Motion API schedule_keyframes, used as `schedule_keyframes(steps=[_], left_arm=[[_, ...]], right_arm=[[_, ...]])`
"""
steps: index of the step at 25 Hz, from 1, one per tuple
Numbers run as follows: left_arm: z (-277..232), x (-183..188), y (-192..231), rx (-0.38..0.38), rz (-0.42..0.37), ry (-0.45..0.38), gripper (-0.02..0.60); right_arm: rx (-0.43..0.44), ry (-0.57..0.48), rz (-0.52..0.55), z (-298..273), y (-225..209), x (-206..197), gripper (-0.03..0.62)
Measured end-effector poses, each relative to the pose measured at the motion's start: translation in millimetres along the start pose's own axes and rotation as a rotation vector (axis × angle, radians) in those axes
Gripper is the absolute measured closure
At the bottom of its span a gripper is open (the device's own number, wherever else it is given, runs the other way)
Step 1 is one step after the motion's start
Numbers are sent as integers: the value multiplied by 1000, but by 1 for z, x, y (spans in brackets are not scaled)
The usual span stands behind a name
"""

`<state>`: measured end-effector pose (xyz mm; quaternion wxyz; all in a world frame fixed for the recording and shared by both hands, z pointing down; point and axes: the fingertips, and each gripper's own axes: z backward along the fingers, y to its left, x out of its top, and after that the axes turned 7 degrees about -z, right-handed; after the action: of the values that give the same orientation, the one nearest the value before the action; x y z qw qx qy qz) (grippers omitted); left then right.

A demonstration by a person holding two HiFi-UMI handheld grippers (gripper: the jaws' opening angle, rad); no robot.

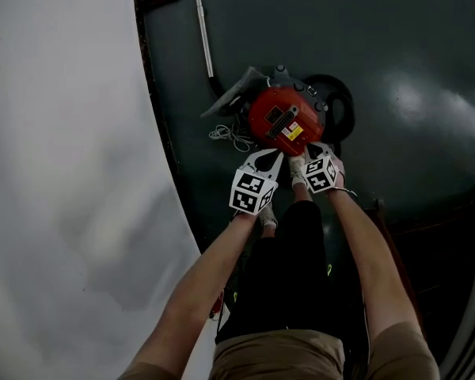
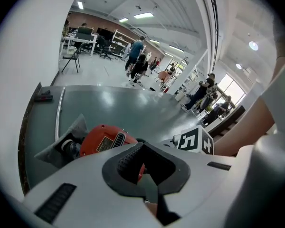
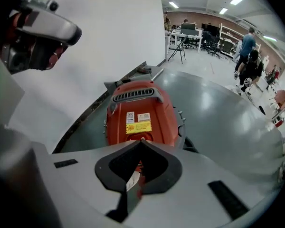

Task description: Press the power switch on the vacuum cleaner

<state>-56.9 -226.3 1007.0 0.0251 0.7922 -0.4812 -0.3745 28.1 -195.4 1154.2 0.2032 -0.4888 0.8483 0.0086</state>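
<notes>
- Head view: the red vacuum cleaner (image 1: 283,119) stands on the dark floor (image 1: 396,62), near the floor's edge where it meets the white wall (image 1: 63,133). You stand just behind the machine with both arms reaching down to it.
- Your left gripper (image 1: 278,157) points at the near end of the red shell. Your right gripper (image 1: 295,161) is just beside it. Contact with the shell cannot be judged from here.
- Left gripper view: the left gripper (image 2: 141,145) has its jaws together at the tips, clamped on nothing. The vacuum cleaner (image 2: 104,139) lies beyond them and to the left.
- Right gripper view: the right gripper (image 3: 141,140) also has its jaws closed tip to tip and empty. The vacuum cleaner (image 3: 141,106) fills the space straight ahead, and its yellow label (image 3: 138,126) sits just beyond the tips.
- A metal tube (image 1: 203,26) runs along the floor's wall edge. A white cord (image 1: 229,137) lies on the wall side of the machine, and a black hose (image 1: 338,105) lies on the opposite side.
</notes>
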Motion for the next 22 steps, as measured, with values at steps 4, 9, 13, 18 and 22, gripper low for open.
schedule_keyframes(steps=[4,9,13,18,22], left_arm=[[-24,-13,-2,-10,-40,44,575],[-35,-28,3,-12,-34,64,575],[-34,-40,7,-13,-71,96,575],[-17,-30,12,11,-72,74,575],[-1,-10,9,16,-115,46,575]], right_arm=[[-77,-6,33,-19,-10,-3,585],[-125,4,64,-33,-13,-4,585],[-125,56,8,-37,-18,-8,585],[-78,103,-39,-39,-16,-11,583],[84,116,-439,-30,-35,-10,585]])
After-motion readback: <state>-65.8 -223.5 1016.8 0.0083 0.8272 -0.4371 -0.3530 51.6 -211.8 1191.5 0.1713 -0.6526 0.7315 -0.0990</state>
